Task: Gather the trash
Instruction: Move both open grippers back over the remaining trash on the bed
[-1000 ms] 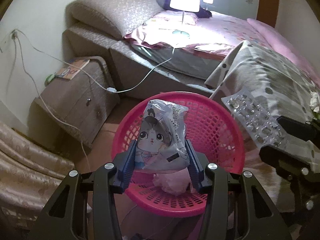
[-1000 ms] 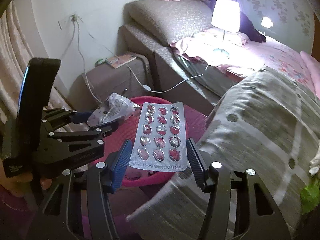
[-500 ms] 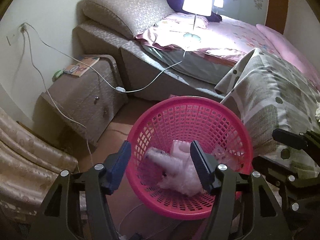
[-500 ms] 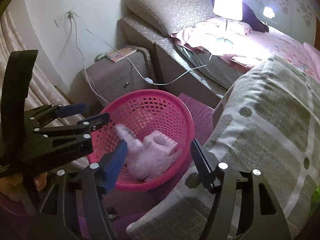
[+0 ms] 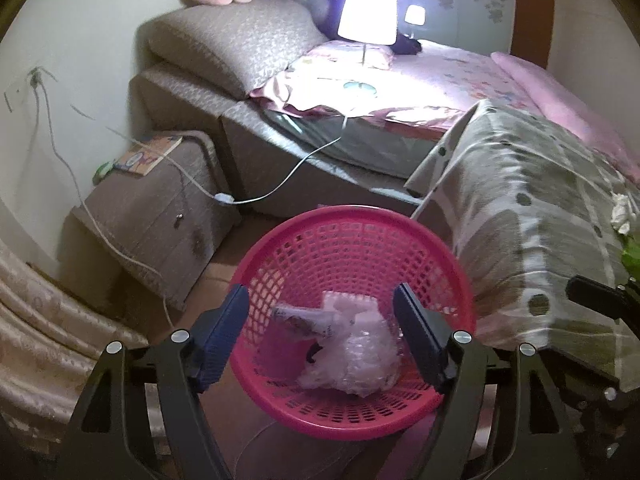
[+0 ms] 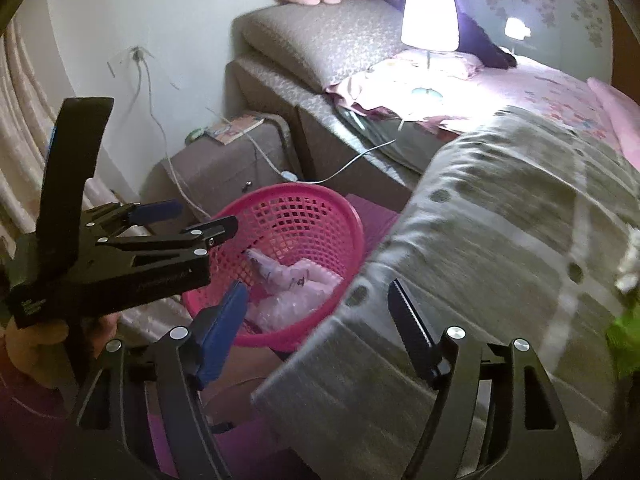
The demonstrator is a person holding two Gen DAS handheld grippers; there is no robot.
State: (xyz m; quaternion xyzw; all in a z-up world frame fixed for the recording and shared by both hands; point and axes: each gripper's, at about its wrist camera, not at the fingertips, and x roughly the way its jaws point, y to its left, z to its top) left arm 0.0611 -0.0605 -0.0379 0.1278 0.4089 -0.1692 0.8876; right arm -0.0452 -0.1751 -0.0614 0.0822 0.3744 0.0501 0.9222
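wrapper (image 5: 298, 316) now in basket (image 5: 352, 216), fingers (image 5: 224, 332) emptied

two wrist cameras, both angled down toward the bed side

left wrist view: looks forward and downward along its own fingers, close above the pink basket (image 5: 352, 216), which sits centred low in frame. beyond it the view faces the bed (image 5: 420, 80), with the lamp (image 5: 368, 14) at top centre and the bedside cabinet (image 5: 160, 208) to the left.

right wrist view: set further right, over the edge of the grey patterned quilt (image 6: 500, 220), near the lens and blurred. it faces the same way.

shared ground: both views take in the basket (image 6: 296, 196), lamp (image 6: 430, 20), cabinet (image 6: 224, 168) and quilt (image 5: 520, 200). the right view also catches the left gripper (image 6: 192, 220) from the side.
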